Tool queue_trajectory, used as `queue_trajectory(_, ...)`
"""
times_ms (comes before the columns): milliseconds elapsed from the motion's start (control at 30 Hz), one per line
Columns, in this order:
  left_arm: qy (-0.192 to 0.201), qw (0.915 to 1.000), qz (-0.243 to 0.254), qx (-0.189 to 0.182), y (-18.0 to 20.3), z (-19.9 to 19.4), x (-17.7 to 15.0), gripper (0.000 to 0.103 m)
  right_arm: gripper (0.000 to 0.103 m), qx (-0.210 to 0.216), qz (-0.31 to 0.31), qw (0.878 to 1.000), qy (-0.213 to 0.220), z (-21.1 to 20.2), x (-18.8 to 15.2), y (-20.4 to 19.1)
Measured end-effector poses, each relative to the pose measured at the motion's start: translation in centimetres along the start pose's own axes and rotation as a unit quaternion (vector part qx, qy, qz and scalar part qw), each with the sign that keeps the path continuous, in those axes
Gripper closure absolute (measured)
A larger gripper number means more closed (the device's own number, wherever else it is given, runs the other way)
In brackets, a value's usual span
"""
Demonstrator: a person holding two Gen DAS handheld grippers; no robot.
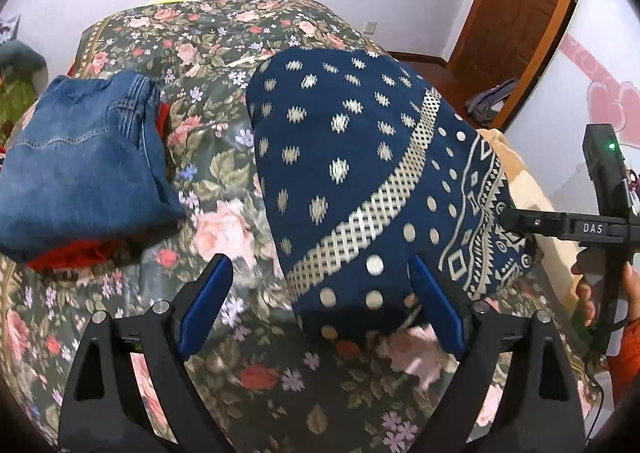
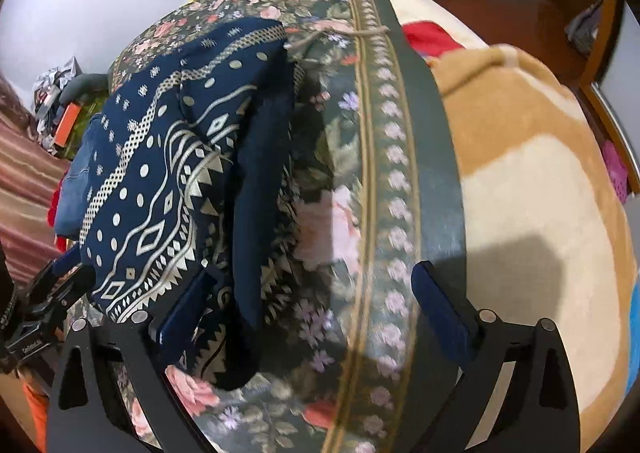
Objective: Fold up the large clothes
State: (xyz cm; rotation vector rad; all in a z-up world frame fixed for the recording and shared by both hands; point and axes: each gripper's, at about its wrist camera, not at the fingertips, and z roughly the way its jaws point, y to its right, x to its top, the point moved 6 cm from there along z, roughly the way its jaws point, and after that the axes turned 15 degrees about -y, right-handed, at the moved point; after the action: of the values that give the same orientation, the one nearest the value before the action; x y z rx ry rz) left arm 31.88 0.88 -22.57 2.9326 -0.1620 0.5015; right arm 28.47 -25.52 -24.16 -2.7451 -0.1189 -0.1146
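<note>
A folded navy garment with white dots and lattice bands point(image 1: 360, 173) lies on the floral bedspread point(image 1: 224, 53). My left gripper point(image 1: 322, 269) is open, its blue pads either side of the garment's near edge, holding nothing. In the right wrist view the same garment point(image 2: 168, 181) lies at the left. My right gripper point(image 2: 316, 285) is open and empty over the bedspread point(image 2: 360, 213), its left pad over the garment's right edge. The right gripper also shows in the left wrist view point(image 1: 508, 219), at the garment's right edge.
Folded blue jeans point(image 1: 80, 165) sit on a red garment point(image 1: 68, 253) at the left. A tan and cream blanket point(image 2: 540, 193) covers the bed's right side. A wooden door point(image 1: 520, 1) and floor lie beyond. Clutter sits by the far left wall point(image 2: 56, 93).
</note>
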Motion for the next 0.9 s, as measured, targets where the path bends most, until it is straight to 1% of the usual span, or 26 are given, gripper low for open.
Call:
queue_trajectory(133, 0.005, 0.9999, 0.005, 0.01, 0.1, -0.9, -0.5, 0.013, 0.005, -0.041, -0.022, 0.999, 0.023, -1.6, -0.6, -1.3)
queue_trajectory(233, 0.013, 0.9991, 0.001, 0.04, -0.8, -2.1, 0.1, 0.013, 0.005, -0.064, -0.052, 0.996, 0.044, -3.0, -0.4, -2.7)
queue_trajectory(300, 0.03, 0.998, -0.004, 0.056, -1.6, -3.2, 0.7, 0.013, 0.005, -0.064, -0.07, 0.994, 0.057, -4.0, -0.3, -3.7)
queue_trajectory(367, 0.046, 0.997, -0.009, 0.062, -2.2, -4.2, 1.4, 0.013, 0.005, -0.06, -0.079, 0.993, 0.069, -4.8, 0.0, -4.5)
queue_trajectory(500, 0.058, 0.9967, -0.014, 0.055, -2.9, -5.2, 3.1, 0.013, 0.005, -0.045, -0.091, 0.991, 0.085, -5.5, 1.2, -5.9)
queue_trajectory(600, 0.055, 0.9978, -0.019, 0.032, -3.3, -4.9, 4.5, 0.013, 0.005, -0.03, -0.094, 0.991, 0.089, -4.9, 2.9, -6.6)
queue_trajectory(700, 0.044, 0.9986, -0.029, 0.002, -3.5, -3.7, 5.4, 0.013, 0.005, -0.022, -0.088, 0.992, 0.085, -3.9, 4.1, -6.6)
queue_trajectory(800, 0.013, 0.998, -0.047, -0.041, -3.5, -1.2, 6.0, 0.013, 0.005, -0.01, -0.076, 0.995, 0.066, -2.7, 5.2, -6.0)
queue_trajectory(900, -0.013, 0.9934, -0.066, -0.093, -3.5, 1.0, 6.3, 0.013, 0.005, 0.024, -0.052, 0.998, 0.038, -1.0, 6.2, -5.2)
